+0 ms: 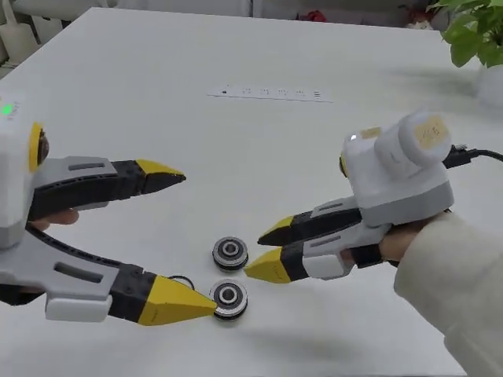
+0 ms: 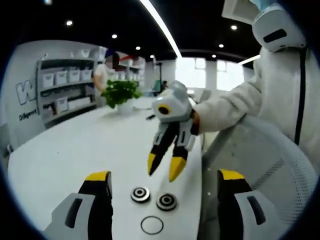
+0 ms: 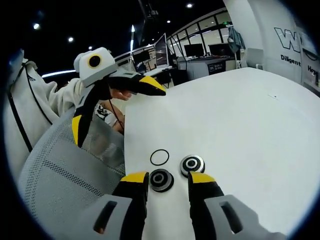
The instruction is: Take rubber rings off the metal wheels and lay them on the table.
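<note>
Left tongs (image 1: 199,243) released, jaws spread wide, held low over the bench (image 1: 157,63) at its left side. Lower jaw tip just beside the near wheel (image 1: 228,297); cannot tell if it touches. Nothing between the jaws.

Right tongs (image 1: 254,253) also released, jaws only a little apart, tips pointing left and stopping just short of the far wheel (image 1: 230,252), gripping nothing.

The two wheels sit flat on the bench, close together, not touching, both with dark outer rims. One loose ring (image 1: 181,281) lies flat on the bench just left of the near wheel, partly hidden by the left tongs' lower jaw.

Left gripper view: own jaws wide, ring (image 2: 151,225) nearest the camera, both wheels beyond it, right tongs (image 2: 162,170) above them with tips down.

Right gripper view: wheels just ahead of the jaw tips, ring (image 3: 159,157) past them, left tongs (image 3: 112,107) beyond, spread open.

Power strip (image 1: 267,93) far back on the bench, plant (image 1: 475,31) at the right corner.
</note>
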A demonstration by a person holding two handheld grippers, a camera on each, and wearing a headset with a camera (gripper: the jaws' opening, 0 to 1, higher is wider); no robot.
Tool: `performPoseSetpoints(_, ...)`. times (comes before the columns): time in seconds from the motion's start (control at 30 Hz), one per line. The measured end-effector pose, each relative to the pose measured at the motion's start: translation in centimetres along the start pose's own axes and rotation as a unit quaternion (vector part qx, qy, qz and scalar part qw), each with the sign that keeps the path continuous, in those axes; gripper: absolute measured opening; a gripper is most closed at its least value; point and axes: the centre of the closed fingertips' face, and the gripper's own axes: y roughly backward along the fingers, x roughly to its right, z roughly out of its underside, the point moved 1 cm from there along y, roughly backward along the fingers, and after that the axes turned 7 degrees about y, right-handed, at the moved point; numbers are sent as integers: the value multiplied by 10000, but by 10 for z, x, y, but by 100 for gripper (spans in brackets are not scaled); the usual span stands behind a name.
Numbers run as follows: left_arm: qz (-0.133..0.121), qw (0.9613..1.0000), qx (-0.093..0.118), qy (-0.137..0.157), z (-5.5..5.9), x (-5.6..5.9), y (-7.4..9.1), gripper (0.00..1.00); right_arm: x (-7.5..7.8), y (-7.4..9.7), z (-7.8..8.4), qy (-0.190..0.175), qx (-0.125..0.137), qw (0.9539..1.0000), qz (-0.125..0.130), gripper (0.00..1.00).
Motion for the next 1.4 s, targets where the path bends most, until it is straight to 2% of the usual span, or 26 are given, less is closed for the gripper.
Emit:
performPoseSetpoints(0.17,103,9999,-24,-127,-2,2,-9,84,-1,-3,4,12,-53,9999,-85,30)
performPoseSetpoints(0.33,173,9998,56,-72,0,0,-17,82,-3,-7,14,113,-250,9995,-162,32)
performPoseSetpoints(0.43,68,9998,68,-195,3,-5,-19,76,-5,-9,19,158,-341,9991,-216,33)
performPoseSetpoints(0.6,-47,9997,134,-204,7,-12,-22,71,-8,-15,25,190,-450,9983,-329,35)
performPoseSetpoints(0.7,-84,9991,-67,-404,18,-15,-26,64,-12,-19,31,312,-595,9969,-409,34)
performPoseSetpoints(0.9,35,9993,-209,-294,34,-8,-32,60,-16,-25,36,417,-706,9955,-474,33)
performPoseSetpoints(1.0,106,9989,-396,-221,44,-7,-35,54,-15,-26,37,452,-722,9953,-467,32)
performPoseSetpoints(1.07,120,9987,-480,-127,50,-9,-37,49,-16,-27,38,480,-732,9949,-497,30)
performPoseSetpoints(1.17,85,9986,-509,-81,54,-11,-41,50,-17,-28,39,531,-738,9945,-524,27)
performPoseSetpoints(1.3,161,9974,-678,-194,63,-8,-46,46,-16,-29,39,601,-755,9941,-503,25)
performPoseSetpoints(1.4,182,9973,-699,-127,68,-7,-49,41,-15,-29,39,591,-722,9944,-504,24)
